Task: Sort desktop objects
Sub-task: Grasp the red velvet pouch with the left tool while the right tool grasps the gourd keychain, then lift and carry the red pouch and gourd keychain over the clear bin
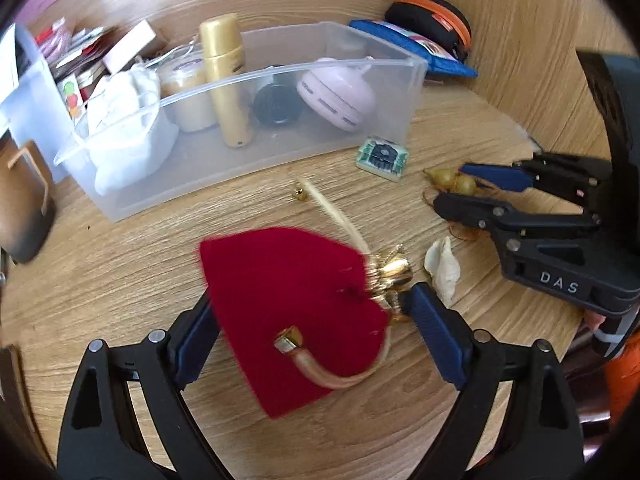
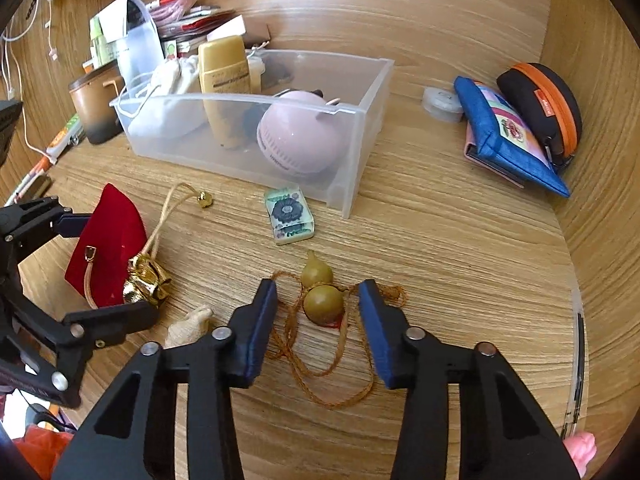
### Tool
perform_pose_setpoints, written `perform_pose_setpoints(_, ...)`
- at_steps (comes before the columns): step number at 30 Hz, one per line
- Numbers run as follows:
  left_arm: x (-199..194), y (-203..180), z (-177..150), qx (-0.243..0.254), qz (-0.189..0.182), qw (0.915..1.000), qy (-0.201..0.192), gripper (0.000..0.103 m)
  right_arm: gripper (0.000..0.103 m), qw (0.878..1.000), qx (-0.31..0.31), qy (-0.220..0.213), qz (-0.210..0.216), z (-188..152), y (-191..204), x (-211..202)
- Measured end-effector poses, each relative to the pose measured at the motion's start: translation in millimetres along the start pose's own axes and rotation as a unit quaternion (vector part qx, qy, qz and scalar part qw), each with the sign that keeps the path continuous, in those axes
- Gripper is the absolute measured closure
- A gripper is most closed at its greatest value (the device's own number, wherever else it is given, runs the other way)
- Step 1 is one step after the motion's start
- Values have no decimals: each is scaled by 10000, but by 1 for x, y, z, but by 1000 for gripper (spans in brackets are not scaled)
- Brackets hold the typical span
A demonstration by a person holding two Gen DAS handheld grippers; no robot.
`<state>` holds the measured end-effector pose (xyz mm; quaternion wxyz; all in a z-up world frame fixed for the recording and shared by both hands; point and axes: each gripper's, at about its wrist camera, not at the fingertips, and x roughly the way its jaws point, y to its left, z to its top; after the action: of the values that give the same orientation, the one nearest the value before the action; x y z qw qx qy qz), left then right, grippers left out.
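Both tools [image 1: 308, 332] [image 2: 318, 328] low — jaws apart

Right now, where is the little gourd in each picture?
Left wrist view: the gourd is at the right, past the clear bin's corner, between the right tongs' blue pads.
Right wrist view: the gourd is low in the middle, lying on its brown cord between that view's own blue pads.
Shared landmark: the green tile lies on the desk by the bin.
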<state>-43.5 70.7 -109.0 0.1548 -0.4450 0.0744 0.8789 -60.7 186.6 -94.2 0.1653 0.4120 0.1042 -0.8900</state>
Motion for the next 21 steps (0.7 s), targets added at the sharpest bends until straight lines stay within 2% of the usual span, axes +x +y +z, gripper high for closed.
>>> perform_pose_setpoints(2, 0, -2, 1, 19, -16, 10000, -12, 15, 71, 10000, -27, -30, 25, 0, 1, 1)
perform_pose_setpoints(7, -3, 1, 5, -64, -65, 9999, -60, 31, 85, 9999, -100, -39, 102, 0, 4, 1)
perform_pose_setpoints(11, -7, 5, 7, -129, -111, 9998, -79, 52, 85, 9998, -130, -50, 104, 0, 5, 2)
perform_pose_setpoints(15, -11, 13, 7, -290, -210, 9993, -100, 61, 85, 9998, -66, -121, 134, 1, 4, -1)
perform_pose_setpoints(21, -18, 23, 2, -468, -261, 9984, -165, 68, 85, 9995, -55, -288, 137, 4, 4, -12)
